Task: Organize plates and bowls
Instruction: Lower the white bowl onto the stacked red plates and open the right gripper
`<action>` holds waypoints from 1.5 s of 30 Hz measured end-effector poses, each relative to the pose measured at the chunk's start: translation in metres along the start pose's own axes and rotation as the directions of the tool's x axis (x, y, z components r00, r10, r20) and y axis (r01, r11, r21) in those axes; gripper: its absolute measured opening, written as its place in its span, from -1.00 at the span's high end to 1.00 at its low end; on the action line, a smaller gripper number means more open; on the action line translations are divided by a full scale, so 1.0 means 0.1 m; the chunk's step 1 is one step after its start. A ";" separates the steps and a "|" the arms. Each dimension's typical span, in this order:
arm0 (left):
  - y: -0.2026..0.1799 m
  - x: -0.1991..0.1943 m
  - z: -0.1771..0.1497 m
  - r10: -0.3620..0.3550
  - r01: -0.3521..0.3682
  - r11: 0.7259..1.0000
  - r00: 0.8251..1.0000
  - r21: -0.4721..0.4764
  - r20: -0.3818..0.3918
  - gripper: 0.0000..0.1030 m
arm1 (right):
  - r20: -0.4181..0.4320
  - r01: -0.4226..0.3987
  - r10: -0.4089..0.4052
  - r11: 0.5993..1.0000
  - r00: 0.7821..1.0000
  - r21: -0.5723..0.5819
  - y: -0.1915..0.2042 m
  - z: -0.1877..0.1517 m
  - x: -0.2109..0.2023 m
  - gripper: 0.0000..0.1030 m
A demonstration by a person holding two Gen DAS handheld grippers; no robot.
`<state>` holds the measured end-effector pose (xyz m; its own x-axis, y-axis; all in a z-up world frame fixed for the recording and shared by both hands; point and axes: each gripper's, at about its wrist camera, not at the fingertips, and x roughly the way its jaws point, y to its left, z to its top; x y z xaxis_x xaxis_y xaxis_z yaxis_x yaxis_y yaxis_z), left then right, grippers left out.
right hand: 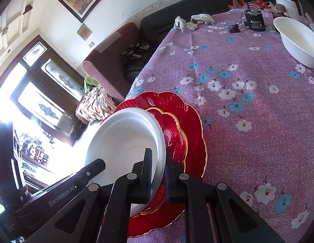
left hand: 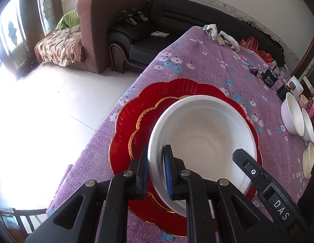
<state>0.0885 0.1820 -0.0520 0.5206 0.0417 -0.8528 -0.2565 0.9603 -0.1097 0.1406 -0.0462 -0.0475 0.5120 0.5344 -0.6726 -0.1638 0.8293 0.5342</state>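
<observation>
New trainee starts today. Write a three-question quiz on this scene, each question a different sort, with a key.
1. True or false: both grippers clamp the white bowl's rim.
2. What lies directly under the bowl?
A. bare cloth
B. red plates
C. socks
3. Fill in: the left gripper holds the bowl's ___ side, seen from its own camera.

Key: 1 true, the right gripper grips it too; 2 B; 3 left.
</observation>
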 end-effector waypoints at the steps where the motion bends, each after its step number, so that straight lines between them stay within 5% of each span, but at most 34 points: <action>1: 0.00 0.01 0.00 0.002 -0.002 1.000 1.000 0.000 -0.003 0.73 | -0.002 0.001 -0.001 1.000 1.000 -0.001 0.00 0.00 0.01 0.77; 12: 0.06 0.03 0.01 0.031 -0.031 0.999 1.000 -0.008 -0.004 0.68 | 0.016 0.022 -0.022 0.999 1.000 -0.029 0.04 -0.01 0.03 0.77; 15: 0.08 -0.01 0.01 0.069 -0.069 0.998 0.997 -0.010 0.018 0.47 | 0.011 0.016 -0.015 0.999 1.000 -0.032 0.04 -0.02 0.04 0.77; 19: 0.11 -0.04 0.01 0.065 -0.064 0.998 0.998 -0.018 0.026 0.44 | 0.031 0.043 -0.041 0.996 0.999 -0.073 0.09 -0.04 0.02 0.77; 26: 0.11 -0.16 0.02 0.082 -0.081 0.997 0.995 -0.018 0.057 0.44 | 0.135 0.127 -0.106 0.979 0.985 -0.161 0.21 -0.09 -0.12 0.77; 30: 0.02 -0.22 0.01 0.192 -0.197 0.979 0.976 0.045 0.105 0.42 | 0.191 0.136 -0.101 0.974 0.976 -0.182 0.25 -0.10 -0.23 0.77; 39: 0.06 -0.51 0.02 0.167 -0.169 0.986 0.972 -0.005 0.166 0.40 | 0.224 0.116 -0.087 0.986 0.971 -0.117 0.05 -0.06 -0.37 0.77; 45: -0.39 -0.63 -0.08 0.134 -0.154 0.985 0.966 0.076 0.219 -0.04 | 0.261 0.121 -0.093 0.988 0.961 -0.094 -0.09 -0.06 -0.59 0.77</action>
<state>0.0587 0.1397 0.0021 0.6469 0.2298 -0.7271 -0.2712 0.9605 0.0622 0.1063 -0.0845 -0.0156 0.7271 0.3937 -0.5625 -0.1792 0.8997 0.3981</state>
